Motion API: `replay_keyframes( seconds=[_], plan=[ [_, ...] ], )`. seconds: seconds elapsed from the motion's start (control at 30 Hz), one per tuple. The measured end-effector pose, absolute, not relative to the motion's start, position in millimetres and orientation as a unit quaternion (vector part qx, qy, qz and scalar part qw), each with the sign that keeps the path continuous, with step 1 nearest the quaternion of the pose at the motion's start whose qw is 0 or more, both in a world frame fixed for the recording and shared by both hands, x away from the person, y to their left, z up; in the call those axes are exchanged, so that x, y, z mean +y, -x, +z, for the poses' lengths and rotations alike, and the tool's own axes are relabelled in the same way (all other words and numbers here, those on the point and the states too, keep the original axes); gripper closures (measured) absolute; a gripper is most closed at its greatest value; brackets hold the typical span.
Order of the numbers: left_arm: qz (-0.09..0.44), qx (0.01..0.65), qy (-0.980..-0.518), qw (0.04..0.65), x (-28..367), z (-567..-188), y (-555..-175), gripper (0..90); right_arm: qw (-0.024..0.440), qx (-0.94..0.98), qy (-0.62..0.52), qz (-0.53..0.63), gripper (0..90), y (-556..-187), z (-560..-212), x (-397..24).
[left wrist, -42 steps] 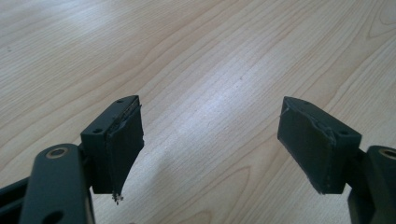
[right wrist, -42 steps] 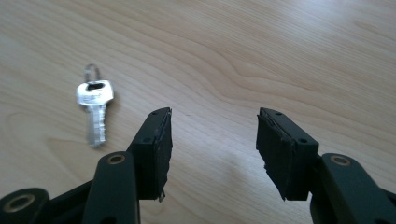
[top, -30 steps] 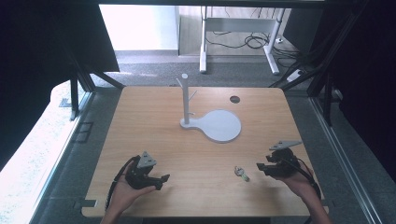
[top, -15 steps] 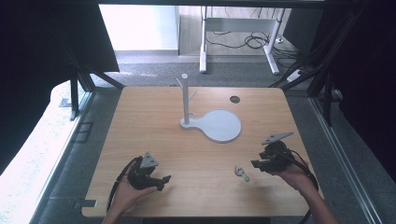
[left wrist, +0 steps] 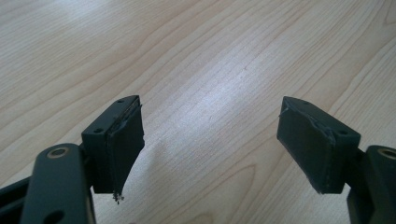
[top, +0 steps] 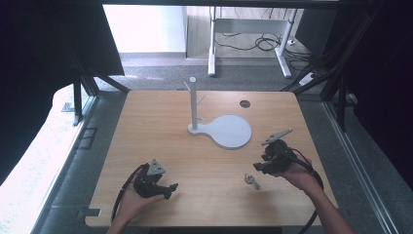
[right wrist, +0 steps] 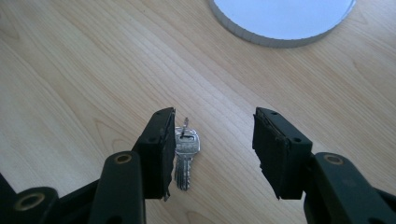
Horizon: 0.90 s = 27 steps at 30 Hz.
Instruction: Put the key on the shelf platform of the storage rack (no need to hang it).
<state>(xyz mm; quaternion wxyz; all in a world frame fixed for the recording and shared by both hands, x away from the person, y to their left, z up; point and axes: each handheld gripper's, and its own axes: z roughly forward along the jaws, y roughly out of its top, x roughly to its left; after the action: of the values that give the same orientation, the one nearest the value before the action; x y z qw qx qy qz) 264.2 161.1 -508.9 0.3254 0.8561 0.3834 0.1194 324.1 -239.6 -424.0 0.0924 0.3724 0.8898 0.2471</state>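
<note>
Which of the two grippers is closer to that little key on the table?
The right gripper. It hovers just right of the key, which lies between its open jaws by one pad. The left gripper sits far off to the key's left, jaws open over bare table.

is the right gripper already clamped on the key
No, in the right gripper view the right gripper has its jaws open, and the key lies flat on the table between them, close by one jaw.
</note>
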Motion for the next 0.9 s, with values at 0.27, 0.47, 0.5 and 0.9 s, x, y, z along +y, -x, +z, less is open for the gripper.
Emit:
replay_keyframes(
  seconds=[0.27, 0.47, 0.5, 0.9],
  plan=[
    [0.12, 0.384, -0.856, 0.325, 161.1, -509.0, -264.2, 23.1, 0.088, 0.895, -0.365, 0.24, 49.3, -329.5, -423.0, -226.4],
    [0.122, 0.385, -0.856, 0.323, 161.4, -509.8, -264.5, 23.1, 0.087, 0.898, -0.366, 0.227, 48.5, -333.8, -426.4, -218.1],
    [0.122, 0.385, -0.856, 0.323, 161.4, -509.8, -264.5, 23.1, 0.087, 0.898, -0.366, 0.227, 48.5, -333.8, -426.4, -218.1],
    [0.121, 0.383, -0.858, 0.319, 160.5, -510.7, -264.9, 23.1, 0.089, 0.904, -0.36, 0.211, 50.1, -338.6, -432.8, -208.0]
  ],
)
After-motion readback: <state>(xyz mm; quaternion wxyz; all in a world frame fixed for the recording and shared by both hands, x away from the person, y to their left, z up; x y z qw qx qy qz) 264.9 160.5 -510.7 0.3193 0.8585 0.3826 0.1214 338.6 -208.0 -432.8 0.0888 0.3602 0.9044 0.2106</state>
